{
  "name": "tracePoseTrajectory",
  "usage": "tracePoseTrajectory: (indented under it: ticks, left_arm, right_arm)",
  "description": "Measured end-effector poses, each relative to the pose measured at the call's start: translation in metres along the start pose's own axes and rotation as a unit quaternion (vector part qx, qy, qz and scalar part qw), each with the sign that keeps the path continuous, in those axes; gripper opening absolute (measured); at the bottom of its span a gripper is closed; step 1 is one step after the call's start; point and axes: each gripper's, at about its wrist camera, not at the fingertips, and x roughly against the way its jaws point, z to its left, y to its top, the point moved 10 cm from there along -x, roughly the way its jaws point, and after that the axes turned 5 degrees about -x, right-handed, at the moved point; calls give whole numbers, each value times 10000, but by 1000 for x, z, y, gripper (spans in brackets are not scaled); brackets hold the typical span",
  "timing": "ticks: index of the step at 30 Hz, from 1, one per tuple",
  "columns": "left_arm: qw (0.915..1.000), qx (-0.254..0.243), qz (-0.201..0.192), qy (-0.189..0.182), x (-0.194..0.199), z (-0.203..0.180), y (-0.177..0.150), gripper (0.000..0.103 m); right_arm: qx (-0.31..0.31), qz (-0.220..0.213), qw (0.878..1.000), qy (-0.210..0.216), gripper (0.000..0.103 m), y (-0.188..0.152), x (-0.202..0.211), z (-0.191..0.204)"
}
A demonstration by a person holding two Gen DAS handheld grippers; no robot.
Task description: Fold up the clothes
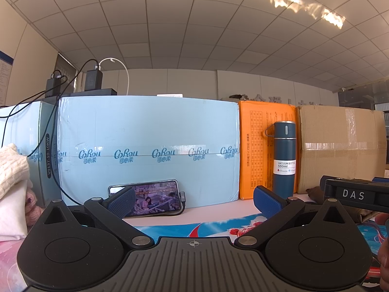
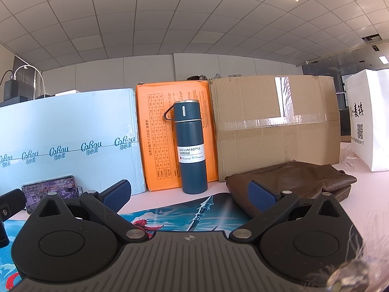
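A folded brown leather-like garment [image 2: 299,180] lies on the table at the right, in front of a cardboard box; a bit of it shows in the left wrist view [image 1: 314,191]. A pile of white and cream knitted clothes [image 1: 12,185] with something pink sits at the far left. My left gripper [image 1: 194,200] is open and empty above a printed mat [image 1: 192,227]. My right gripper [image 2: 189,194] is open and empty, its right finger [image 2: 261,196] just in front of the brown garment. The right gripper's body [image 1: 355,194] shows at the right of the left wrist view.
A blue vacuum bottle [image 2: 190,146] stands before an orange box [image 2: 158,131]. A light blue box [image 1: 148,150], a cardboard box [image 2: 274,124] and a white paper bag [image 2: 369,119] line the back. A phone [image 1: 155,198] leans on the blue box with its cable.
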Motion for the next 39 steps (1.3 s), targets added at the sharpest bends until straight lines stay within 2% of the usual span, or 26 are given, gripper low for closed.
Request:
tracePoseTrajectory:
  ticks: [9, 15, 21, 27, 32, 35, 37, 39]
  left_arm:
    - [10000, 31, -19, -55, 0, 0, 0, 103]
    - [9999, 65, -86, -54, 3, 0, 2, 103]
    - [9974, 348, -589, -220, 17, 7, 15, 103]
    - [9910, 678, -1132, -213, 40, 26, 33, 103]
    - [9907, 554, -1238, -129, 59, 51, 40, 103]
    - [9911, 126, -1317, 113, 70, 72, 47, 103]
    - [9891, -208, -1384, 467, 76, 93, 54, 103]
    - [9860, -275, -1398, 866, 83, 124, 59, 103]
  right_arm:
    - [36, 149, 9998, 87, 103, -3, -4, 3]
    - [-93, 309, 9994, -115, 103, -5, -8, -4]
    - [-724, 477, 9960, -214, 103, -4, 3, -13]
    - [-1135, 338, 9922, 389, 103, 9, 36, 2]
    - [-728, 270, 9886, 1293, 103, 15, 58, 43]
    - [-473, 255, 9837, 1717, 103, 18, 62, 77]
    - [-302, 244, 9791, 1998, 103, 20, 66, 100]
    - [-131, 234, 9734, 2276, 103, 22, 69, 122]
